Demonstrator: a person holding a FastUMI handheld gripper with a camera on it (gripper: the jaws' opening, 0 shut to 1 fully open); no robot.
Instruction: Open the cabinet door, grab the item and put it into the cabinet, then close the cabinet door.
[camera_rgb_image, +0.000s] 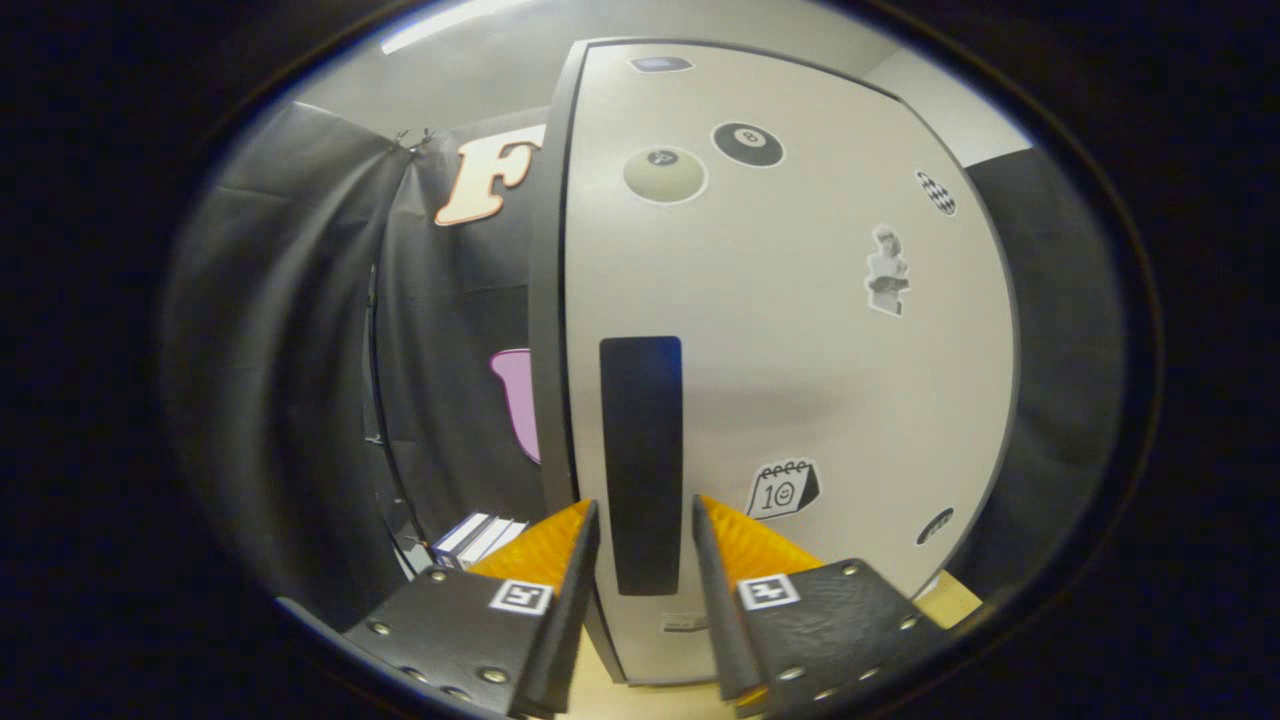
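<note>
Far to the left, low beside the left finger, a small stack of white and dark boxes (478, 537) sits against the black cloth wall (300, 350); any print on them is too small to read. Next comes the dark side edge of the cabinet (545, 330), and then its pale door (800, 380), closed and close in front of the camera. The gripper (645, 520) is open about as wide as the door's tall black handle (641, 460), with one finger on each side of the handle's lower half; whether the pads touch it cannot be told. Stickers dot the door: a pale billiard ball (665, 174) with an unreadable number, a black eight-ball (748, 144) marked "8", a calendar page (783, 489) reading "10" with a small smiley, a statue bust (887, 271), a checkered oval (936, 192), and a dark oval (934, 526) low down with illegible writing. A small white label (684, 623) under the handle is blurred. The cabinet stands on a light wooden surface (950, 600).
</note>
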